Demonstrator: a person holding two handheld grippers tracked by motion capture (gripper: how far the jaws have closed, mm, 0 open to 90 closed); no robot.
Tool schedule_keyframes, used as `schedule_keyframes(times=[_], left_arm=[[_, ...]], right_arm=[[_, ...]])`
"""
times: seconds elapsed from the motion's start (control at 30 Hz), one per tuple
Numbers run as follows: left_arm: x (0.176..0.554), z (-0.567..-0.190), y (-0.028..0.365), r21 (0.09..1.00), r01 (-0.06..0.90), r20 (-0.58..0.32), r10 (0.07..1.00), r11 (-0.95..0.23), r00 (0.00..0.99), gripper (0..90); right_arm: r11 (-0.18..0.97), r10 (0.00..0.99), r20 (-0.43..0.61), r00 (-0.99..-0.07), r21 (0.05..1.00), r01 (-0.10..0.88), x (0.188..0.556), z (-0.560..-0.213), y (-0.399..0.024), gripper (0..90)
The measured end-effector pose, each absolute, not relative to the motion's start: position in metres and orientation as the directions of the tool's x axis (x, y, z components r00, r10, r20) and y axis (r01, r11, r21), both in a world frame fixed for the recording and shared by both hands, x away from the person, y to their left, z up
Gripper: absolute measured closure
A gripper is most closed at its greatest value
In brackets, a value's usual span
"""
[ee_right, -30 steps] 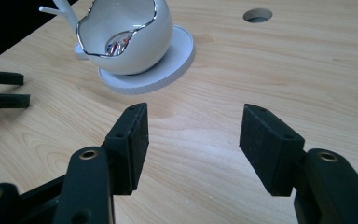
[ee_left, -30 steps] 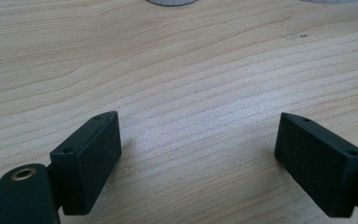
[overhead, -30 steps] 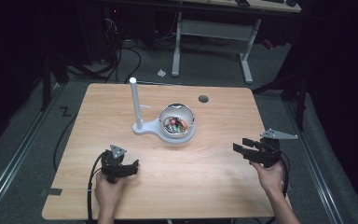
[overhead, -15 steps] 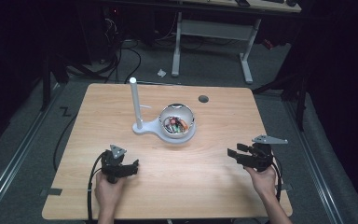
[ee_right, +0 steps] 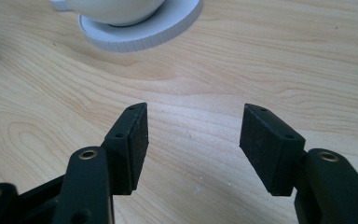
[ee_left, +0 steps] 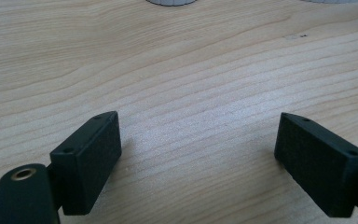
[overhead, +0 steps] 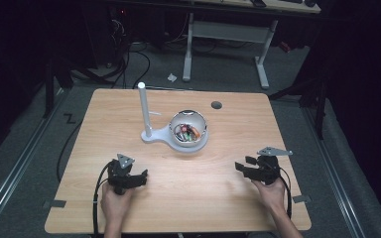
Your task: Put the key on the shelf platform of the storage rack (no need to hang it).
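A white bowl [overhead: 189, 130] with several small colourful items inside sits on a white base with an upright white post [overhead: 143, 108], near the middle of the wooden table [overhead: 228, 198]. My left gripper [overhead: 140, 179] rests low at the front left, held by a hand; its jaws stand wide apart over bare wood [ee_left: 198, 140]. My right gripper [overhead: 243, 167] is at the front right, jaws open and pointing left toward the bowl, nothing between them. In the right gripper view the bowl's round base [ee_right: 140, 28] lies ahead of the open right gripper [ee_right: 193, 140].
A dark round hole [overhead: 216, 105] lies in the tabletop behind the bowl. Cables trail from both grippers toward the front edge. Beyond the table stand a white desk frame [overhead: 228, 34] and floor cables.
My right gripper has come down and drifted toward the front of the table, its jaws unchanged. The left gripper has stayed where it was.
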State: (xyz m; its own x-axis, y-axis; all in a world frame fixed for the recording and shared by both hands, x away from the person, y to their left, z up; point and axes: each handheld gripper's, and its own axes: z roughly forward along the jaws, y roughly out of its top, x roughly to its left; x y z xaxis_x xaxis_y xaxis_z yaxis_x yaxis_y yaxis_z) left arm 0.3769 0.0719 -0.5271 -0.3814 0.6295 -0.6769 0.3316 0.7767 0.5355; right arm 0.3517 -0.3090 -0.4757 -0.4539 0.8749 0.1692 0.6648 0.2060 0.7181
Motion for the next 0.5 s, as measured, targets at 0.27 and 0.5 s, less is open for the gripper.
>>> schedule_keyframes(times=[0.27, 0.5], left_arm=[[0.377, -0.527, 0.072, 0.536, 0.332, -0.677, 0.630, 0.776, -0.381, 15.0], [0.377, -0.527, 0.072, 0.537, 0.333, -0.676, 0.631, 0.775, -0.380, 15.0]], right_arm=[[0.231, 0.881, 0.137, -0.453, 0.711, 0.664, 0.354, -0.488, -0.300, 42.7], [0.253, 0.886, 0.103, -0.453, 0.710, 0.657, 0.354, -0.496, -0.294, 42.8]])
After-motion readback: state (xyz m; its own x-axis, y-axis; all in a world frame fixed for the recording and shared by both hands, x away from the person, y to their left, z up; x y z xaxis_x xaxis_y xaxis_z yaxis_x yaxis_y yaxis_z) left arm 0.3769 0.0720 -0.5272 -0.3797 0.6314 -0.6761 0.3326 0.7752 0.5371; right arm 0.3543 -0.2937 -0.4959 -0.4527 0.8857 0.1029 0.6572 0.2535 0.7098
